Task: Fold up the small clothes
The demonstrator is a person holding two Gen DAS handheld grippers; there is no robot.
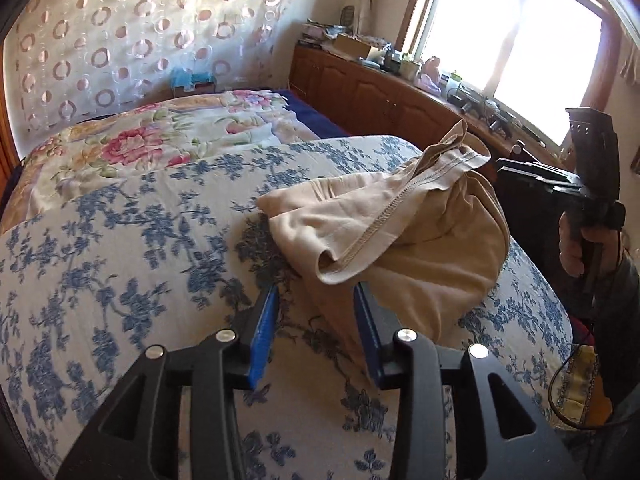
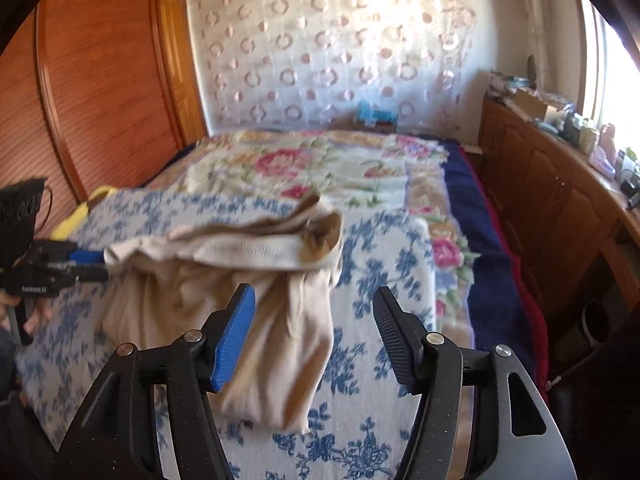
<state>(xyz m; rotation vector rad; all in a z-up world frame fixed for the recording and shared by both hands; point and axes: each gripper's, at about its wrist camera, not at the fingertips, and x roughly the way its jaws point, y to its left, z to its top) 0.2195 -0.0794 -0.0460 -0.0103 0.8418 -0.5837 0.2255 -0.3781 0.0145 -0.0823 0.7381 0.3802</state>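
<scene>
A beige garment [image 1: 404, 232] lies crumpled on the blue-flowered white bedspread [image 1: 120, 264], its stitched hem on top. My left gripper [image 1: 316, 292] is open, its blue pads just short of the garment's near edge. In the right wrist view the same garment [image 2: 256, 304] lies below and ahead of my right gripper [image 2: 314, 300], which is open and empty above it. The left gripper [image 2: 96, 266] shows at that view's left, next to the garment's left edge. The right gripper's body [image 1: 592, 184] shows at the far right of the left wrist view, held in a hand.
A pink-flowered blanket [image 2: 320, 168] and a dark blue cover [image 2: 492, 248] lie further up the bed. A wooden cabinet [image 2: 560, 200] with clutter runs along the right under the window [image 1: 520, 40]. A wooden wardrobe [image 2: 92, 92] stands at the left.
</scene>
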